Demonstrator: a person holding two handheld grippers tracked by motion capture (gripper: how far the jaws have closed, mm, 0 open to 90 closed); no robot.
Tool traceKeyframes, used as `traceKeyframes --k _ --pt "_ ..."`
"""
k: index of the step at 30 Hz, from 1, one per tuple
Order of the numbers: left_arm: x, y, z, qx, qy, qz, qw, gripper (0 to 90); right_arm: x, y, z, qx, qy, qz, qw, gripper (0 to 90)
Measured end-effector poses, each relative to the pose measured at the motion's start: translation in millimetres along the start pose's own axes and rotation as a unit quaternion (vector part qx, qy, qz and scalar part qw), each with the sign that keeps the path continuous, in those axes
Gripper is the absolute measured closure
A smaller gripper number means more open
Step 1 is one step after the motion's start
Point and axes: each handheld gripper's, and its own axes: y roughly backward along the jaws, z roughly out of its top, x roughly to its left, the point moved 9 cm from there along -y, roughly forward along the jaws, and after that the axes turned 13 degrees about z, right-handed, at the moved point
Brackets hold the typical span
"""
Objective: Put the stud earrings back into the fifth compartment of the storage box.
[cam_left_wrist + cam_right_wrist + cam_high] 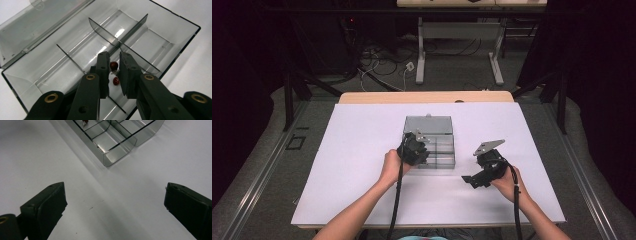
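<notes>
Red bead (114,65) pinched in left tongs (114,71), right tongs (113,202) wide open

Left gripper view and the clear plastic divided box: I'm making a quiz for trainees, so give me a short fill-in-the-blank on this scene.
1. The hinged lid of the clear plastic divided box is ___.
2. The left gripper holds a small dark ___ bead.
3. The right gripper has its jaws wide ___.
4. The box rests on a ___ table surface.

Missing words: open; red; open; white

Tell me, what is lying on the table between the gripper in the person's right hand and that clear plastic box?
Nothing. In the right gripper view, bare white table runs from the open right gripper up to the clear plastic box.
</notes>
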Motion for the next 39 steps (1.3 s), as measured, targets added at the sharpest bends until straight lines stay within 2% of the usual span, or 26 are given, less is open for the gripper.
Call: traceKeyframes --k 3,5,9,11,13,18,24,36,39 --pt "-1.9 -0.4 -2.7 0.009 -0.007 -0.004 0.9999 77.8 0.1 0.3 -0.2 0.001 0.000 0.000 1.0000 3.9" --pt "-3.8 0.3 -4.6 0.018 -0.009 -0.015 0.9997 74.9 0.8 0.4 -0.1 0.000 -0.001 0.000 1.0000 3.9" --pt "-2.5 2.6 -3.5 0.008 -0.013 -0.013 0.9998 61.2 1.0 0.9 1.0 -0.005 0.002 0.000 1.0000 3.9" --pt "0.8 4.3 -3.4 0.005 -0.011 -0.005 0.9999 54.1 0.2 1.3 1.1 -0.005 0.007 -0.001 1.0000 3.9" --pt "4.1 6.6 -2.3 -0.005 -0.002 -0.001 1.0000 48.5 -0.2 2.7 0.8 -0.002 0.006 -0.002 1.0000 3.9" --pt "13.3 11.3 -4.0 -0.007 0.010 0.011 0.9999 32.1 0.0 3.3 1.1 -0.004 0.006 -0.002 1.0000 3.9" --pt "23.4 14.0 -6.9 -0.015 0.023 0.011 0.9996 17.6 -0.3 3.4 1.4 -0.004 0.008 -0.001 1.0000 3.9" --pt "29.1 16.3 -10.1 -0.015 0.025 0.019 0.9994 8.8 -0.5 3.5 1.4 -0.004 0.007 -0.003 1.0000 3.9" --pt "28.8 16.1 -10.4 -0.015 0.025 0.016 0.9995 5.7 -0.5 3.4 2.1 -0.009 0.008 -0.005 0.9999 3.9"
